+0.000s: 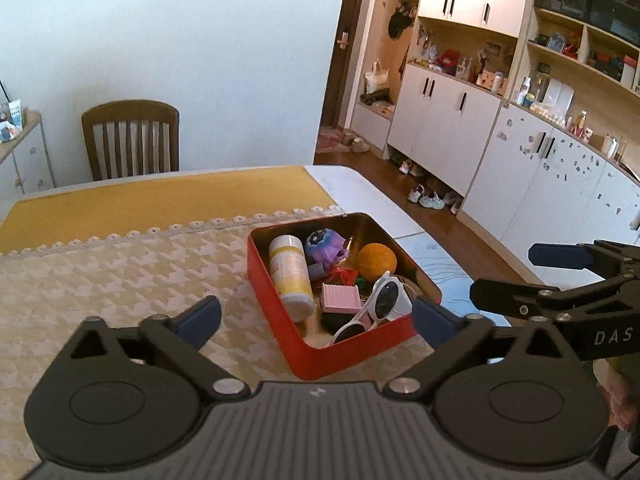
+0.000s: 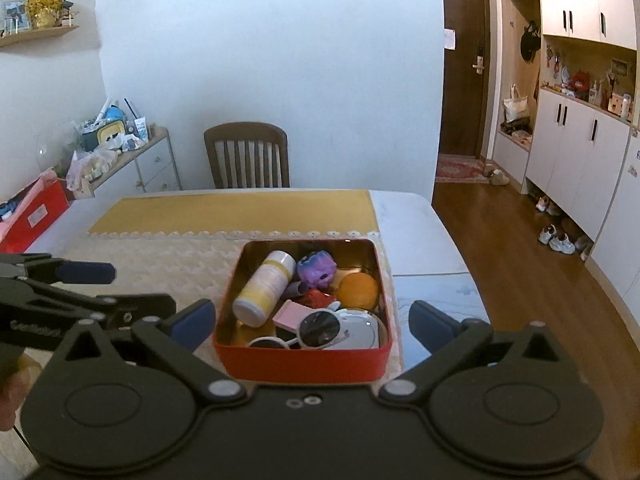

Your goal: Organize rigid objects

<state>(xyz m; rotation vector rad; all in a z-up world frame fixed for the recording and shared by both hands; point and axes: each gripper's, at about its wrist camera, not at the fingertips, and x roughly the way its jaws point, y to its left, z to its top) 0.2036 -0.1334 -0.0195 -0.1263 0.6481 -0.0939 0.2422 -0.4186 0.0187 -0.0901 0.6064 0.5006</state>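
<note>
both grippers hang over the near edge of the table with nothing between their fingers; the left gripper [image 1: 316,316] fills the bottom of the left wrist view with its blue pads spread wide apart, and the right gripper [image 2: 312,318] does the same in the right wrist view, its jaws also wide apart; the red tin box [image 1: 280,320] stands in the lower centre of both views, on the pale patterned cloth [image 1: 100,280], close to the right side of the table [image 2: 420,216]; inside it lie a white and yellow bottle [image 1: 290,274] at the left, a purple toy [image 1: 323,244] at the back, an orange ball [image 1: 377,262] at the right, a pink ribbed block [image 1: 341,298] in the middle, and white sunglasses [image 1: 378,306] at the front; a wooden chair [image 2: 248,156] stands behind the table, at upper centre of the right wrist view; white cabinets [image 1: 460,112] fill the right of the frame.
</note>
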